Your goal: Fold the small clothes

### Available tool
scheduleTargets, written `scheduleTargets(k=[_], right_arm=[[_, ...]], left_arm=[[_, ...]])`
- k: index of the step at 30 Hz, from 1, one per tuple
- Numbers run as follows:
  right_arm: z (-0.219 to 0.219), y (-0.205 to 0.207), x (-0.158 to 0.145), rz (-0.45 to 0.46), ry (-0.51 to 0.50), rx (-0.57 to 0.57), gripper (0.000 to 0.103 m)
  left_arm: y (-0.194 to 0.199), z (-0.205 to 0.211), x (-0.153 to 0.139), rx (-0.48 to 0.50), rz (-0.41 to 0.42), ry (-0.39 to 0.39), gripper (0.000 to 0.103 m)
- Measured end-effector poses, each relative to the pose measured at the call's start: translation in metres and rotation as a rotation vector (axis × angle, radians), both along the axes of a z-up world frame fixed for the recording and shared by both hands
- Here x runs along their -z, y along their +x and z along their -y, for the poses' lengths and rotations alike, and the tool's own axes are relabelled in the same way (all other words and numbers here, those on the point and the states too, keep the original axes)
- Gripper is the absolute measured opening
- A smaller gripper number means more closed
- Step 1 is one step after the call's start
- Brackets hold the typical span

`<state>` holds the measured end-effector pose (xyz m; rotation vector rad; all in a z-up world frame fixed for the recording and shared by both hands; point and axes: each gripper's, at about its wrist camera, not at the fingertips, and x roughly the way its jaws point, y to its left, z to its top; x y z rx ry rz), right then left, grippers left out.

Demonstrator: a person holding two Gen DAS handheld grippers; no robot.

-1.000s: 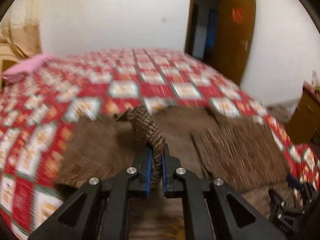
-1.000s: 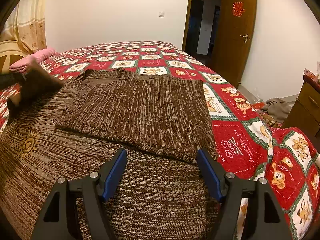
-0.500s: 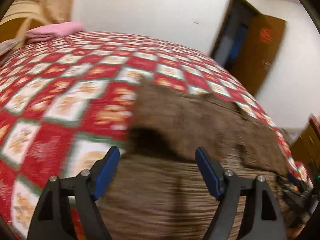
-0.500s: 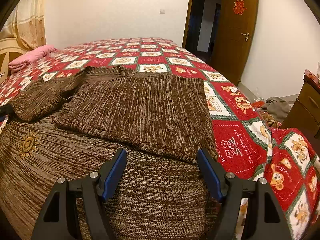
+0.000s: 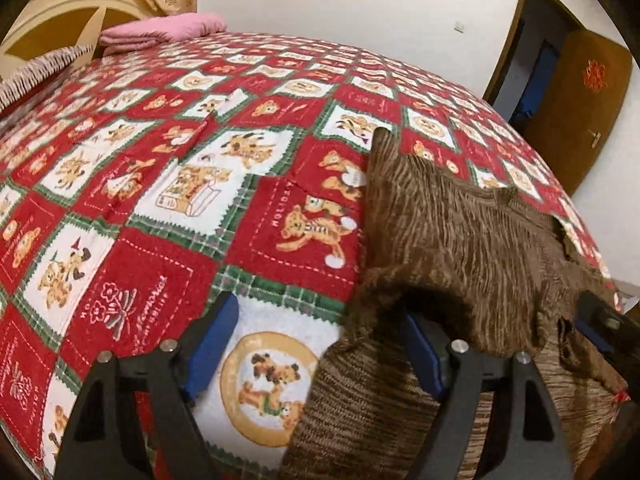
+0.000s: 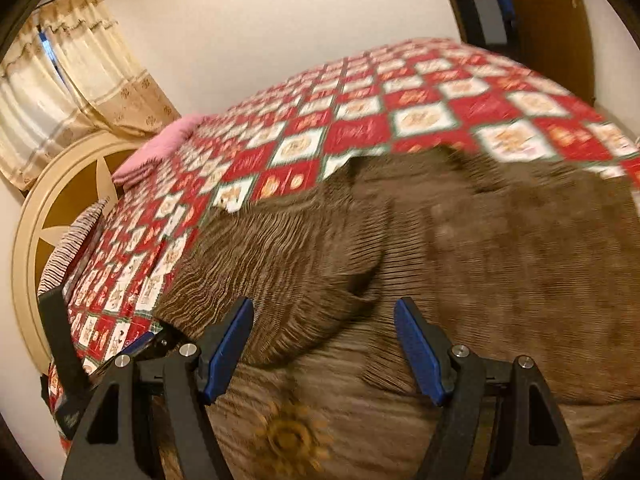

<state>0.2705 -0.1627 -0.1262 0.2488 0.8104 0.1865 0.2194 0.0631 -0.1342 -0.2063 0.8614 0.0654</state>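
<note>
A brown knitted sweater (image 5: pixel 460 236) lies on a red patchwork bedspread (image 5: pixel 160 184), with both sleeves folded across its body. It fills the right wrist view (image 6: pixel 460 248), where an orange sun emblem (image 6: pixel 288 440) shows near the bottom. My left gripper (image 5: pixel 316 344) is open and empty at the sweater's left edge; its right finger is under a fold of knit. My right gripper (image 6: pixel 324 344) is open and empty just above the sweater's body. The left gripper's body shows at the left of the right wrist view (image 6: pixel 64 360).
A pink pillow (image 5: pixel 160 32) and a striped cushion (image 5: pixel 36 72) lie at the headboard (image 6: pixel 52 200). A brown door (image 5: pixel 572 104) stands open at the right. Curtains (image 6: pixel 68 88) hang behind the bed.
My left gripper let go of the sleeve, opened and moved to the sweater's left edge. My right gripper swung left over the sweater, still open.
</note>
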Motion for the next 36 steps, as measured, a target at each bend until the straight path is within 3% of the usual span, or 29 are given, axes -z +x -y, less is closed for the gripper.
scheduleTargets(k=[1, 2, 3, 4, 5, 8, 14, 18, 19, 21, 24, 30, 33, 34, 36], right_arm=[[-0.007, 0.01, 0.009, -0.038, -0.022, 0.003, 0.073], [-0.013, 0.015, 0.016, -0.062, -0.045, 0.012, 0.065], [-0.018, 0.016, 0.017, -0.054, -0.078, 0.024, 0.035], [-0.023, 0.018, 0.017, -0.042, -0.125, 0.021, 0.017], [-0.025, 0.022, 0.019, -0.059, -0.144, 0.003, 0.012], [-0.024, 0.024, 0.011, -0.032, -0.157, -0.02, 0.01], [-0.006, -0.011, -0.037, 0.123, -0.215, -0.036, 0.01], [0.016, -0.02, -0.018, 0.052, -0.245, -0.059, 0.013], [0.02, -0.02, -0.009, 0.02, -0.243, -0.061, 0.016], [0.029, -0.022, 0.01, -0.056, -0.214, -0.056, 0.044], [0.042, -0.035, 0.005, -0.028, -0.136, -0.023, 0.067], [0.062, -0.036, -0.03, 0.09, -0.077, 0.031, 0.065], [0.066, -0.008, -0.033, 0.08, -0.09, 0.072, 0.049], [0.063, 0.005, -0.028, 0.062, -0.107, 0.066, 0.047], [0.055, 0.025, -0.014, 0.019, -0.157, 0.045, 0.034]], left_arm=[[0.003, 0.0, 0.0, 0.001, 0.003, 0.009, 0.082], [0.003, 0.0, 0.001, 0.001, 0.004, 0.011, 0.082], [0.004, -0.002, 0.002, -0.001, 0.004, 0.001, 0.082], [0.005, -0.003, 0.002, -0.003, 0.005, -0.008, 0.082], [0.004, -0.004, 0.002, -0.005, 0.008, -0.013, 0.082], [0.005, -0.003, 0.003, -0.01, 0.005, 0.006, 0.081], [0.005, -0.005, 0.002, -0.013, 0.005, -0.004, 0.081], [0.005, -0.005, 0.002, -0.013, 0.004, 0.0, 0.082], [0.005, -0.006, 0.002, -0.013, 0.005, -0.004, 0.082], [0.005, -0.006, 0.002, -0.013, 0.008, -0.011, 0.082], [0.005, -0.007, 0.002, -0.013, 0.01, -0.017, 0.082], [0.005, -0.005, 0.002, -0.006, 0.014, -0.025, 0.085], [0.005, -0.004, 0.002, -0.001, 0.015, -0.026, 0.087], [0.005, -0.003, 0.002, 0.003, 0.016, -0.031, 0.089], [0.005, -0.004, 0.002, 0.004, 0.019, -0.039, 0.089]])
